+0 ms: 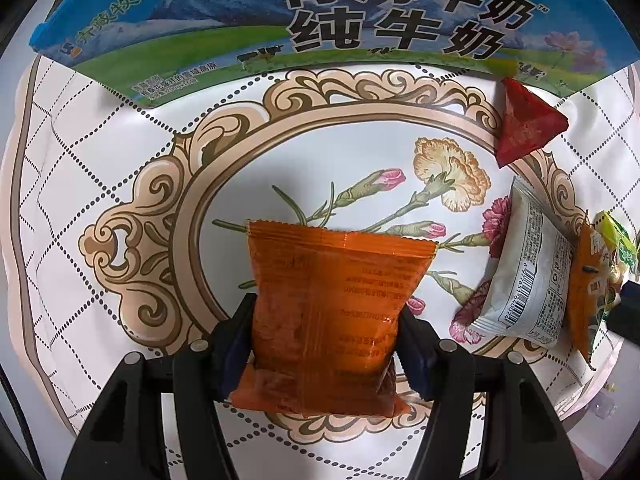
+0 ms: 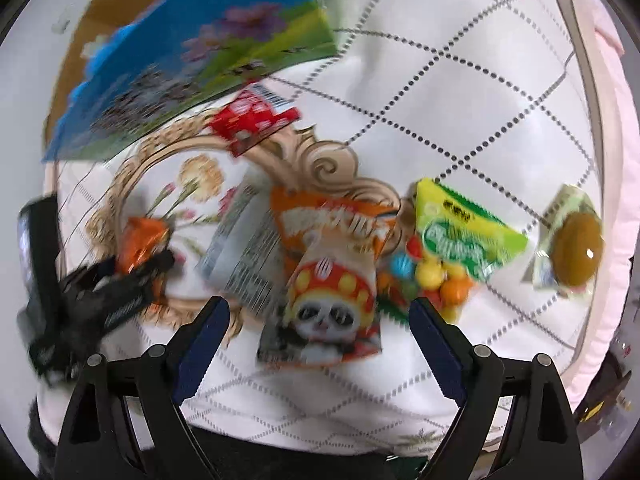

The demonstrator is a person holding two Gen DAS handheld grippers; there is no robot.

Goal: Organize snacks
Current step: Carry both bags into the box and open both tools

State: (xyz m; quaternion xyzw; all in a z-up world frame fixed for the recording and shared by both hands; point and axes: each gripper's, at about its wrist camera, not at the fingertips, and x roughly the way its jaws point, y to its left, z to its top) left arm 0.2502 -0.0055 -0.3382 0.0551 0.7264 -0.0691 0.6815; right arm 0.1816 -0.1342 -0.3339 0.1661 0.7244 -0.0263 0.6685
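Observation:
My left gripper (image 1: 326, 316) is shut on an orange snack packet (image 1: 332, 296) and holds it above the flowered tablecloth (image 1: 340, 160); it also shows at the left of the blurred right wrist view (image 2: 140, 248). My right gripper (image 2: 318, 312) is open and empty, just above a panda-print packet (image 2: 332, 312). Around it lie an orange packet (image 2: 332, 220), a white barcode packet (image 2: 244, 256), a green candy bag (image 2: 464, 236) and a kiwi packet (image 2: 572, 244). A blue-green milk carton box (image 1: 320, 20) stands at the back.
A red triangular packet (image 1: 528, 124) and a white packet (image 1: 528, 268) lie to the right in the left wrist view. A red packet (image 2: 256, 120) lies beside the box (image 2: 192, 56). The table's pink edge (image 2: 608, 200) runs along the right.

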